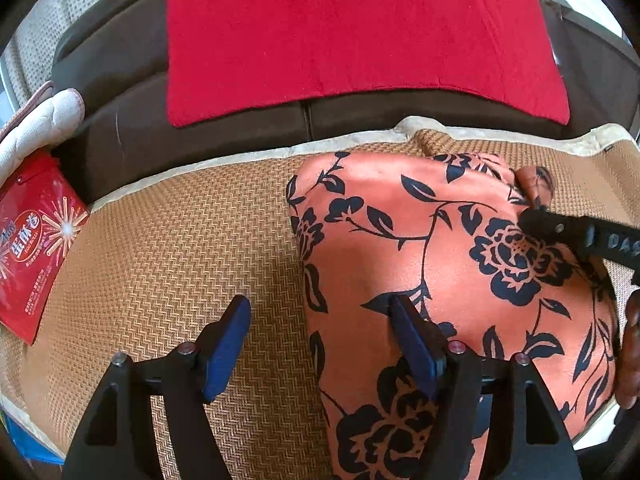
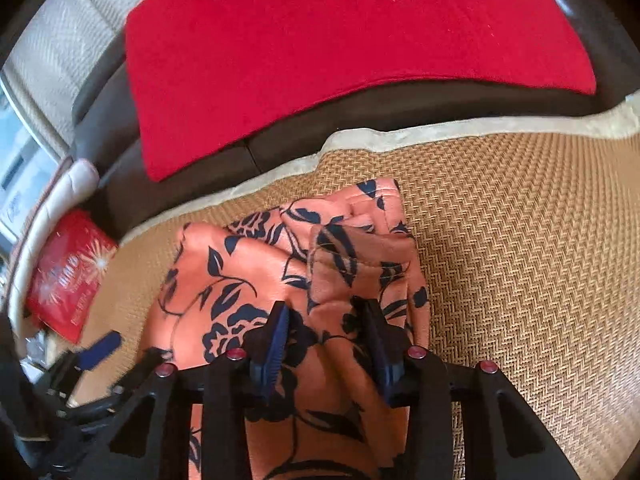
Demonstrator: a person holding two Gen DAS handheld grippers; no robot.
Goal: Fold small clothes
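An orange garment with a black flower print (image 1: pixel 420 248) lies on a woven mat (image 1: pixel 180 240). My left gripper (image 1: pixel 320 316) is open at the garment's left edge, one finger over the mat and the other over the cloth. My right gripper (image 2: pixel 326 316) stands over the garment (image 2: pixel 224 264) with bunched cloth in the gap between its jaws; I see no firm pinch. Just past its tips a flap (image 2: pixel 352 268) is turned over, showing its paler underside. In the left wrist view, the right gripper's finger (image 1: pixel 560 232) reaches in at the garment's far right corner.
A red cloth (image 1: pixel 352 36) lies spread on the dark sofa (image 1: pixel 120 128) behind the mat. A red snack bag (image 1: pixel 36 236) and a white padded cushion (image 1: pixel 44 120) sit at the left. The blurred left gripper (image 2: pixel 100 348) shows low on the left in the right wrist view.
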